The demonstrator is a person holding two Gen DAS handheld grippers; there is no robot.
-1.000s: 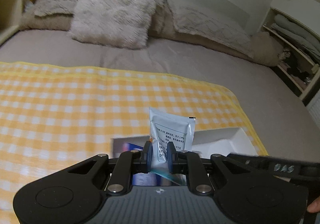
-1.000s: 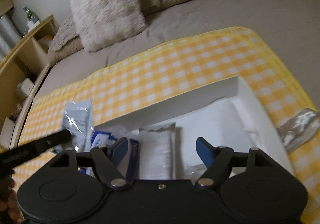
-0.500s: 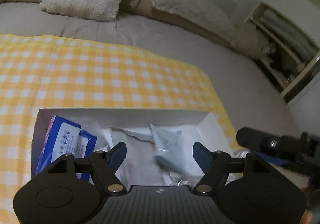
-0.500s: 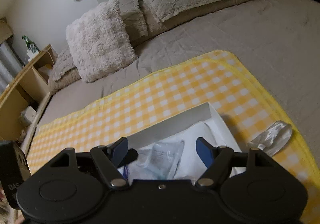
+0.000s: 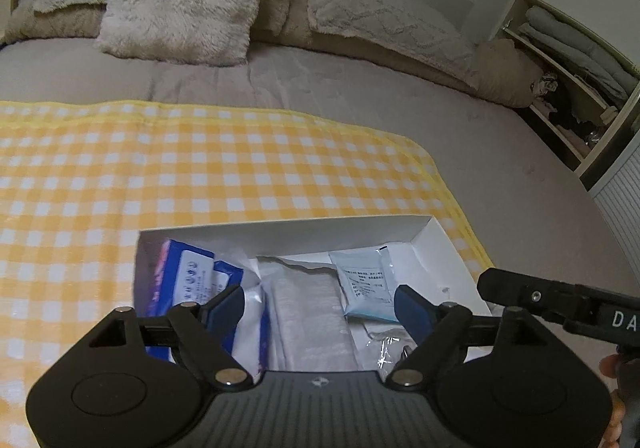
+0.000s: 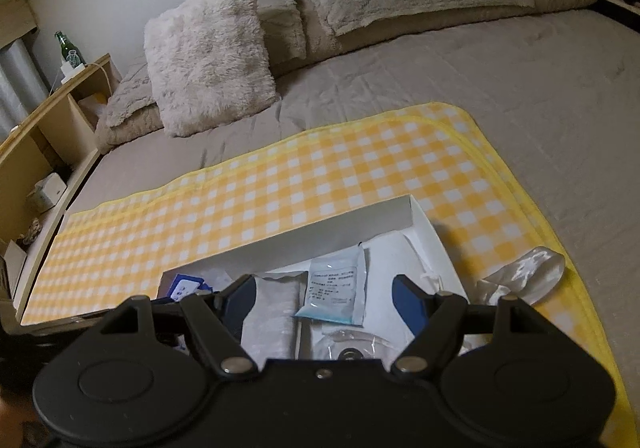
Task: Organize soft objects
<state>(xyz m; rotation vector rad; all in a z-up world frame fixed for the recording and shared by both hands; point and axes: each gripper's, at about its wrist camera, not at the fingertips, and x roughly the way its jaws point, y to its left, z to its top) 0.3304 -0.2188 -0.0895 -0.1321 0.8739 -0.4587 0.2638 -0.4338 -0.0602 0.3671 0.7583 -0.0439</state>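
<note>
Dropping soft packs into the white box (image 5: 348, 226) on the yellow checked cloth (image 5: 200, 168), spread over the bed (image 5: 360, 88).

Left gripper (image 5: 320, 302) hovering over the box, jaws opening, nothing between the pads. The pale blue sachet (image 5: 366, 284) lies flat inside the box, near the right-hand pad but apart from it. Looks like a drop-off just finishing.

Right gripper (image 6: 324, 298) also over the box, jaws spread wide, not pinching anything.

Already in the box: blue tissue packs (image 5: 192, 280) at the left end, a white folded pack (image 5: 308, 312) in the middle, some clear wrapped bits toward the right.

Still outside: a clear plastic pouch (image 6: 528, 272) lying on the cloth just beside the box's right wall. Probably next up, and the right gripper is the nearer one.

Tips for doing this bit well:
- Lift the left gripper straight up, jaws fully apart, so the pad doesn't drag the sachet back out.
- Keep both grippers from crowding the same spot; pull one clear first.
- For the pouch, come in low and pinch an edge or a bunched fold. Slippery film will likely slide if grabbed flat.
- Drop it in the free space at the right end of the box.
</note>
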